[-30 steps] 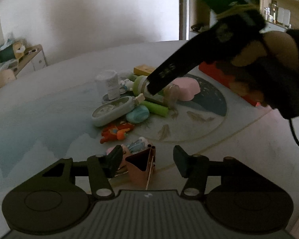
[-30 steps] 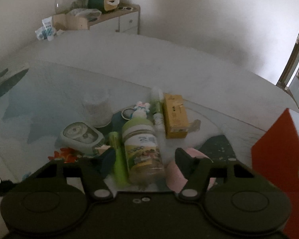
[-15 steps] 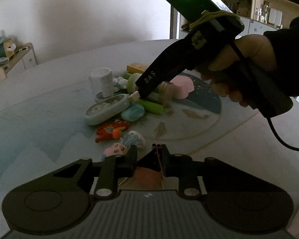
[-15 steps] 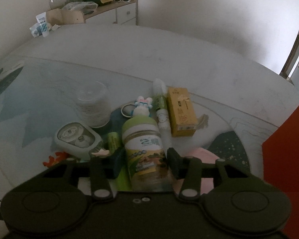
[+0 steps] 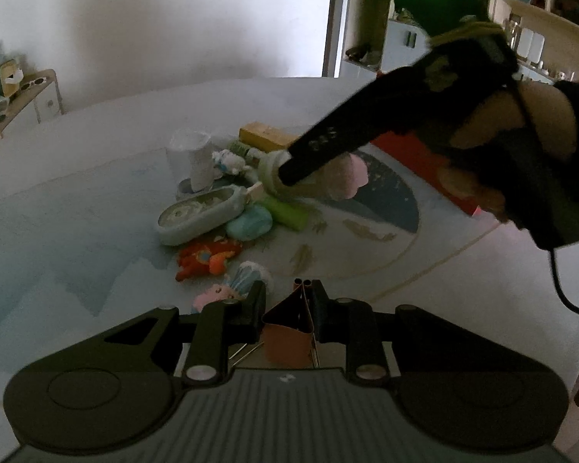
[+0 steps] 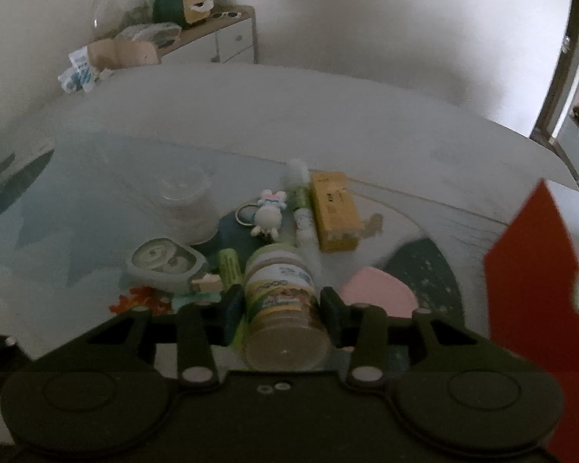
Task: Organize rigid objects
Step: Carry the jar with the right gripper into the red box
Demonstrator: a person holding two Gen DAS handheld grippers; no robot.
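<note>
My left gripper (image 5: 287, 305) is shut on a copper-coloured binder clip (image 5: 289, 332), held just above the table at the near edge of the pile. My right gripper (image 6: 281, 308) has a green-lidded bottle (image 6: 280, 289) between its jaws, which are still closing; both pads press its sides. The bottle is tipped so its base faces the camera. In the left wrist view a hand carries the right gripper (image 5: 285, 169) over the pile, with the blurred bottle (image 5: 270, 171) at its tip.
The pile on the round table (image 5: 96, 193) holds a white cup (image 6: 185, 204), a grey-green case (image 6: 166, 264), a yellow box (image 6: 334, 210), a bunny figure (image 6: 270, 214), a green tube (image 6: 229, 266), a pink piece (image 6: 374, 289) and an orange toy (image 5: 206, 256). A red sheet (image 6: 536, 289) lies right.
The left jaws closed onto the binder clip. The right jaws narrowed around the bottle, which has tipped up off the pile.
</note>
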